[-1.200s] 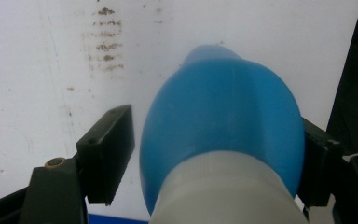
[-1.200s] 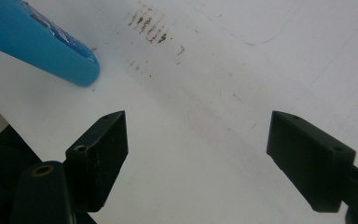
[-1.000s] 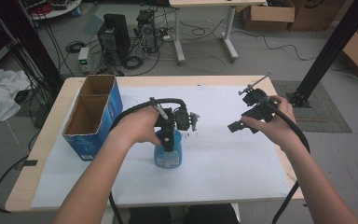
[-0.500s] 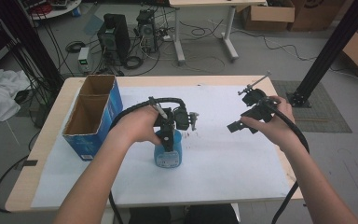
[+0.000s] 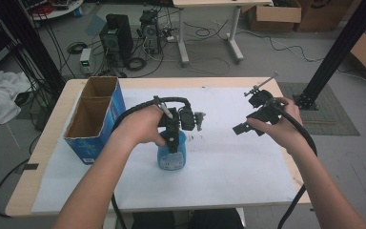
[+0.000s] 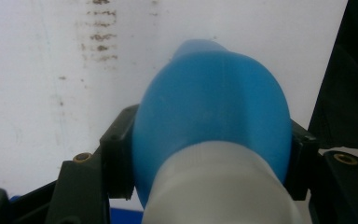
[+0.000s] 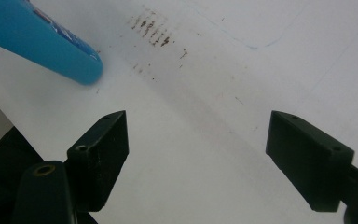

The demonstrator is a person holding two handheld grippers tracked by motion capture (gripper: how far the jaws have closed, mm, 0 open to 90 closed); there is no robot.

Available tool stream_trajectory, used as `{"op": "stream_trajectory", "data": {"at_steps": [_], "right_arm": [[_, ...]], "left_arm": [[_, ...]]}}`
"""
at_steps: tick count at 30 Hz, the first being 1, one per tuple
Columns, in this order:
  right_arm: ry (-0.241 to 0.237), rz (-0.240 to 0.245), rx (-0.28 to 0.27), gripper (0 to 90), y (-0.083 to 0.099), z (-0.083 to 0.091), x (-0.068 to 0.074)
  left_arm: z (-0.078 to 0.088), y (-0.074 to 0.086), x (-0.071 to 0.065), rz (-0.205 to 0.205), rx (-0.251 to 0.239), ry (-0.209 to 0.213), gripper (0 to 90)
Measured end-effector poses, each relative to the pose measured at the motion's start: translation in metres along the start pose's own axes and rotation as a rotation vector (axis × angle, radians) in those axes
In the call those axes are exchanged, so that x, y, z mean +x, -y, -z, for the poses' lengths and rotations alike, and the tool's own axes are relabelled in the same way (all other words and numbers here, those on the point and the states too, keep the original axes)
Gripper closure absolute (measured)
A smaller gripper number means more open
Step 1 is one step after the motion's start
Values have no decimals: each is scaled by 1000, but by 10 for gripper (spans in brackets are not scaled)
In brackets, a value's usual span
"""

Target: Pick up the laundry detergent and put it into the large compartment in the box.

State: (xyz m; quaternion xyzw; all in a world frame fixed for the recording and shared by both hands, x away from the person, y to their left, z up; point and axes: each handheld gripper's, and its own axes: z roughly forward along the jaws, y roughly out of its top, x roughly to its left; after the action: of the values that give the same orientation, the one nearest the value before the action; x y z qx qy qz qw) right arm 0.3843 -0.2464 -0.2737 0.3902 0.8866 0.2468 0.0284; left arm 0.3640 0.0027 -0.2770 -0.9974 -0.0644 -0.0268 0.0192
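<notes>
I've squeezed my left gripper (image 5: 172, 141) on the blue bottle (image 5: 171, 155), mid-frame; right gripper (image 5: 249, 125) wide. Next, lift.

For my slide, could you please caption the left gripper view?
Left gripper shut on blue bottle above stained white sheet.

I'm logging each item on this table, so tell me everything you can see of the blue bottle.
The blue bottle stands upright on the white sheet covering the table, near the front middle, to the right of the open cardboard box. It looks like smooth, slightly translucent plastic with a rounded shoulder, a white top part and a label on its front, too small to read. The left hand-held gripper is shut on its upper body, a black pad pressing each side.
</notes>
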Motion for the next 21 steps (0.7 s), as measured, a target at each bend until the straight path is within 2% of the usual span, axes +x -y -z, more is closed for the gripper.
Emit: {"op": "stream_trajectory", "data": {"at_steps": [3, 4, 5, 6, 8, 9, 10, 11, 12, 15, 16, 17, 18, 19, 21], "right_arm": [[3, -1, 2, 210, 0, 0, 0], [1, -4, 2, 208, 0, 0, -1], [1, -2, 4, 209, 0, 1, -1], [1, -1, 5, 208, 0, 1, -1], [3, -6, 8, 207, 0, 1, -2], [3, -6, 8, 207, 0, 1, -2], [5, -5, 14, 207, 1, 1, -3], [7, -7, 14, 207, 1, 1, -4], [8, -7, 18, 207, 1, 1, -4], [13, -14, 25, 207, 2, 3, -5], [14, -8, 23, 207, 2, 3, -6], [16, -11, 25, 207, 2, 4, -6], [16, -11, 25, 207, 2, 5, -6], [16, -11, 25, 207, 2, 5, -6], [19, -12, 24, 208, 1, 6, -7]], "left_arm": [[8, 0, 1, 11, 3, -5, 376], [18, 0, 4, 34, 4, -4, 377], [18, 0, 4, 34, 4, -4, 377], [28, 2, 7, 61, 11, 6, 377], [39, 4, 10, 106, 7, 2, 377], [39, 4, 10, 106, 7, 2, 377], [52, 8, 13, 148, 4, -1, 377], [52, 8, 13, 148, 4, -1, 377], [66, 13, 18, 194, -5, -5, 377], [89, 23, 25, 287, -31, -23, 378], [97, 27, 27, 312, -34, -29, 378], [97, 27, 27, 312, -34, -29, 378], [111, 36, 31, 368, -46, -48, 378], [111, 36, 31, 368, -46, -48, 378], [127, 47, 35, 431, -54, -64, 378]]}}
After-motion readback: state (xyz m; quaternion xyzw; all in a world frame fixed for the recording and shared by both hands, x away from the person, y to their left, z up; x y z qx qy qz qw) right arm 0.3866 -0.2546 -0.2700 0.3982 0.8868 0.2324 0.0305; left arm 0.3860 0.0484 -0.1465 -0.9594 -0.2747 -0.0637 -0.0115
